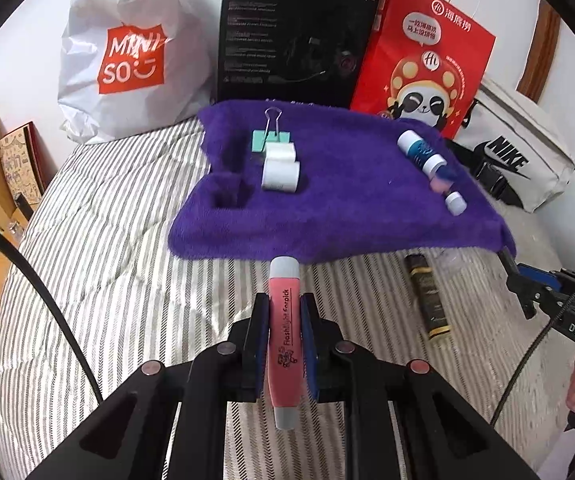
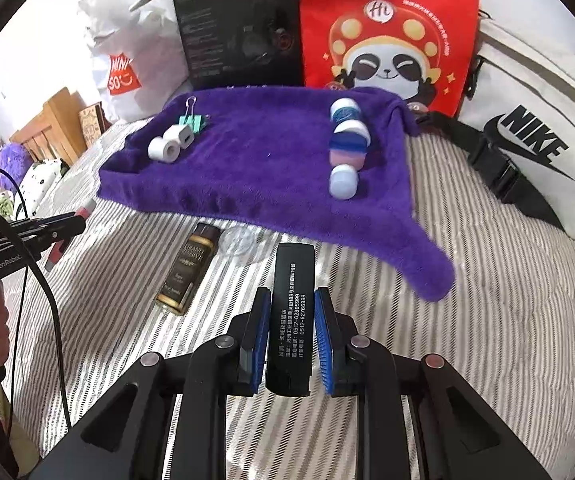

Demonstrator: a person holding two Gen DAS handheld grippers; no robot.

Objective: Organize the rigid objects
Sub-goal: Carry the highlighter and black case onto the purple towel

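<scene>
Left wrist view: left gripper (image 1: pixel 284 322) clamped on pink plastic earpick stick (image 1: pixel 284 340); right gripper (image 2: pixel 290 320) on flat black plastic box (image 2: pixel 290 316).

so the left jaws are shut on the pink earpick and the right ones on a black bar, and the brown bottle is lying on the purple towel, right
Not quite. The brown bottle lies on the striped bedcover, just in front of the purple towel, not on it; the right wrist view shows this. The rest holds: the left gripper is shut on the pink earpick and the right gripper on the black bar.
</scene>
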